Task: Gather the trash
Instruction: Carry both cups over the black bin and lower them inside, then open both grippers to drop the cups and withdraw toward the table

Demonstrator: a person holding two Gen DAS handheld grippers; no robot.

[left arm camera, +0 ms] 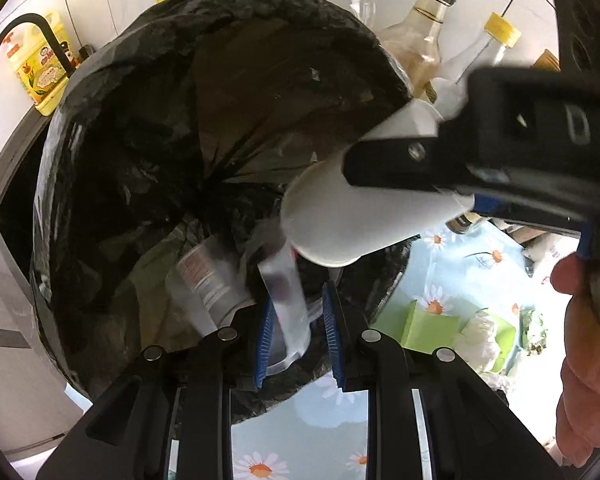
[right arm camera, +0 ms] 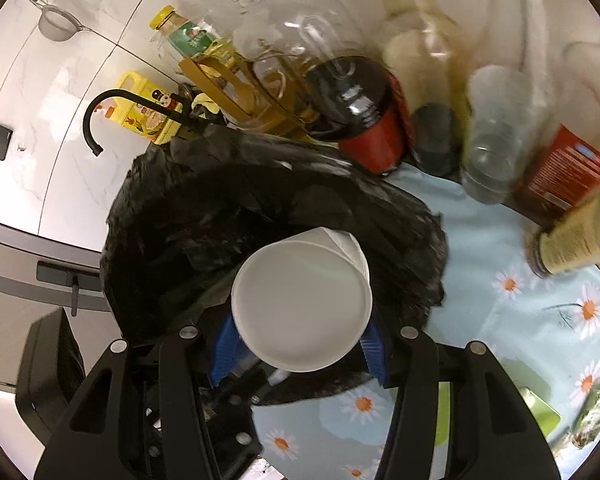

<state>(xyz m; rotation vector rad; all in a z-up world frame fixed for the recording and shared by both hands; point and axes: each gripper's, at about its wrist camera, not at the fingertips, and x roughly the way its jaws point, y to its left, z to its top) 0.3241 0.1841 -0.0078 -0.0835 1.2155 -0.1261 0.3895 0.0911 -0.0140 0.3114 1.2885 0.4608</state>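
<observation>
A bin lined with a black trash bag [left arm camera: 140, 168] stands on the flowered tablecloth; it also shows in the right wrist view [right arm camera: 172, 248]. My right gripper [right arm camera: 298, 344] is shut on a white paper cup [right arm camera: 300, 304] and holds it over the bag's opening; the same cup [left arm camera: 340, 220] and gripper [left arm camera: 380, 168] show in the left wrist view. My left gripper [left arm camera: 298, 332] is open over the bag's near rim, with a clear plastic piece [left arm camera: 286, 296] between its blue pads, blurred. A clear plastic bottle [left arm camera: 208, 280] lies inside the bag.
Oil and sauce bottles [right arm camera: 260, 60] crowd the back of the counter by the tiled wall, with a black tap [right arm camera: 112, 108] at left. A green box [left arm camera: 432, 324] and crumpled white paper [left arm camera: 484, 332] lie on the cloth at right. A spice jar [right arm camera: 580, 236] lies at right.
</observation>
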